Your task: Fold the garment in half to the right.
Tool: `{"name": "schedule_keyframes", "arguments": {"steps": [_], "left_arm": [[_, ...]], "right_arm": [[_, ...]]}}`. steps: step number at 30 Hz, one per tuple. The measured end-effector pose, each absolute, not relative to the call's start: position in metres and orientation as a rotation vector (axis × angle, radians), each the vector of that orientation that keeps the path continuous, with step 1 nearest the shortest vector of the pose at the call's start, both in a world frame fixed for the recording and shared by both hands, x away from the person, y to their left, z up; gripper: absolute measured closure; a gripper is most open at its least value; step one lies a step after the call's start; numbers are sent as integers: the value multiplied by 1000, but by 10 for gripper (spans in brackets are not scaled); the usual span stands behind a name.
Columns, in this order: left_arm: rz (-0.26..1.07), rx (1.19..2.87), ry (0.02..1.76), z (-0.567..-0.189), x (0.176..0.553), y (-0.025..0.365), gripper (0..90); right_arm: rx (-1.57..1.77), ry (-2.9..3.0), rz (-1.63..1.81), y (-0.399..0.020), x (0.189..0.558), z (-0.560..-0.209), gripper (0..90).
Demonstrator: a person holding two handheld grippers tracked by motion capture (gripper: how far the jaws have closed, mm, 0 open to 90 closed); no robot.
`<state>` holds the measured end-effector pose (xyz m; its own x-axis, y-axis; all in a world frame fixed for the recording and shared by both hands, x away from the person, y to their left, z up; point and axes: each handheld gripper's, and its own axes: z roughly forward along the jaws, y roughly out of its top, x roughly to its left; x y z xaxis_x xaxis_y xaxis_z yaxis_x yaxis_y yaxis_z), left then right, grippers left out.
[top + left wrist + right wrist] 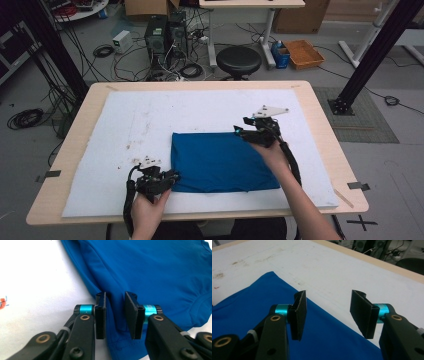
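Observation:
A folded blue cloth [222, 162] lies flat on the white mat [150, 115], slightly right of the table's middle. My left gripper [172, 177] is at the cloth's near left corner. In the left gripper view the jaws of the left gripper [115, 293] straddle the blue cloth [150, 270] near its edge, with a gap still showing between the pads. My right gripper [240, 131] hovers at the cloth's far edge, near its right end. In the right gripper view the right gripper [328, 293] stands open over the hem of the blue cloth [249, 302], holding nothing.
The mat covers most of the wooden table [320, 125] and has small stains at its left [135, 145]. Beyond the far edge stand a black stool [238, 60], computer towers [157, 35] with loose cables, and an orange box [303, 53]. A black frame post [370, 55] rises at the right.

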<state>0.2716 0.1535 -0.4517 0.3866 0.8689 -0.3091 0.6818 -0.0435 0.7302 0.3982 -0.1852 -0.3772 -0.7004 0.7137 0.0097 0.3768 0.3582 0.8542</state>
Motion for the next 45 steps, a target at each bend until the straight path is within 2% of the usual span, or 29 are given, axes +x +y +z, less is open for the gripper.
{"name": "schedule_keyframes", "arguments": {"steps": [9,10,11,13,21,22,33,36,38,45], "left_arm": [[270,1793,1347,-452,272,153,745],[275,1793,1345,-452,272,153,745],[273,1803,1340,-452,272,153,782],[265,1812,1336,-451,272,153,794],[272,1826,1326,-451,272,152,799],[271,1825,1325,-451,272,152,799],[258,1821,1323,-451,273,154,799],[257,1822,1320,-451,273,154,798],[254,1826,1320,-451,274,154,798],[257,1834,1285,-448,275,154,813]], "right_arm": [[889,2366,1223,-95,424,-379,488],[889,2366,1223,-95,424,-379,488],[875,2393,1211,-77,429,-382,512],[884,2408,1210,-69,432,-385,519],[907,2548,1206,-13,449,-411,588],[907,2565,1191,-3,452,-417,628],[922,2615,1092,30,463,-436,698],[919,2626,1052,32,464,-441,772],[898,2634,1055,32,464,-441,868],[865,2620,1069,27,462,-430,883]]}}
